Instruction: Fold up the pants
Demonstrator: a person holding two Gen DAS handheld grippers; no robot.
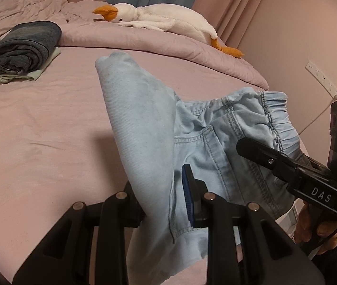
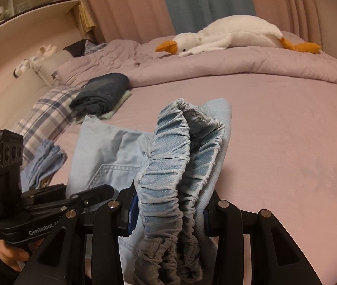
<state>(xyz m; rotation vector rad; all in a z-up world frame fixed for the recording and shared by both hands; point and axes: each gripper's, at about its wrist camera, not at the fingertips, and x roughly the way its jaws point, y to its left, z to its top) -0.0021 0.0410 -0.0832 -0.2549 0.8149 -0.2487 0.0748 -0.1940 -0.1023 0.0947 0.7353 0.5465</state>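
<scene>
The elastic waistband of the pale blue denim pants (image 2: 177, 171) is pinched between the pads of the right gripper (image 2: 168, 211), while a folded side edge of the same garment is clamped in the left gripper (image 1: 166, 201), so that the cloth is held up over the pink bed sheet (image 1: 37, 123). Bare sheet is seen from 9 to 12 o'clock in the left wrist view and from 1 to 4 o'clock in the right. A dark blue folded garment stack (image 1: 23, 49) lies at 10 o'clock, well apart, and a white plush goose with an orange beak (image 1: 159, 19) rests on the rumpled pink duvet (image 1: 144, 40) at 12.
</scene>
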